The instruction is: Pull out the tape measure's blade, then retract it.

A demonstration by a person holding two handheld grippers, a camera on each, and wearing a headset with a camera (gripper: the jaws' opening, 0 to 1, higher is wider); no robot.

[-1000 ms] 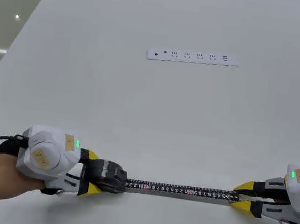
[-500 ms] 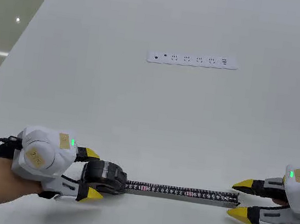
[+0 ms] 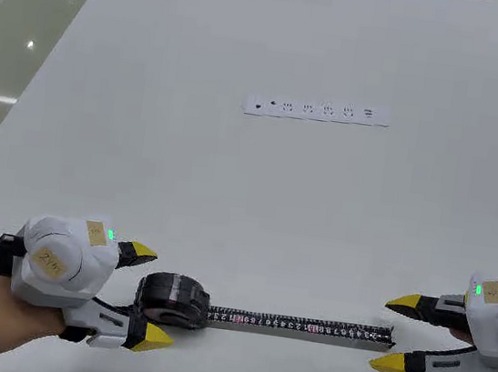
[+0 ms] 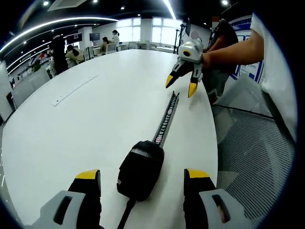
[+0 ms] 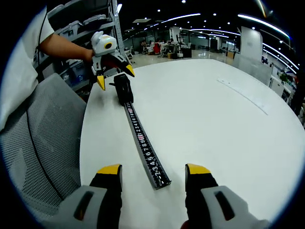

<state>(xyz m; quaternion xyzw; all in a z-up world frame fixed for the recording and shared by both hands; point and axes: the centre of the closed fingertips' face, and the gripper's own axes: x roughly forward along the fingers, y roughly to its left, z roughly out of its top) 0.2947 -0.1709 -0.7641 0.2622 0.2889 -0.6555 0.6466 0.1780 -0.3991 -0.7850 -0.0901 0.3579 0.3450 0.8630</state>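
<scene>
Since a second ago both tools have let go. The left tool (image 3: 152,294), then clamped on the tape measure (image 3: 174,300), is now released, its yellow-tipped jaws spread on either side of the black case and clear of it. The right tool (image 3: 388,335), then pinched on the end of the blade (image 3: 299,327), is also released, with the blade's end lying untouched between its jaw tips. The tape measure rests at the lower left of the head view on the white desk (image 3: 275,199), its blade stretched flat toward the lower right. A white power strip (image 3: 316,110) lies well apart, above centre.
</scene>
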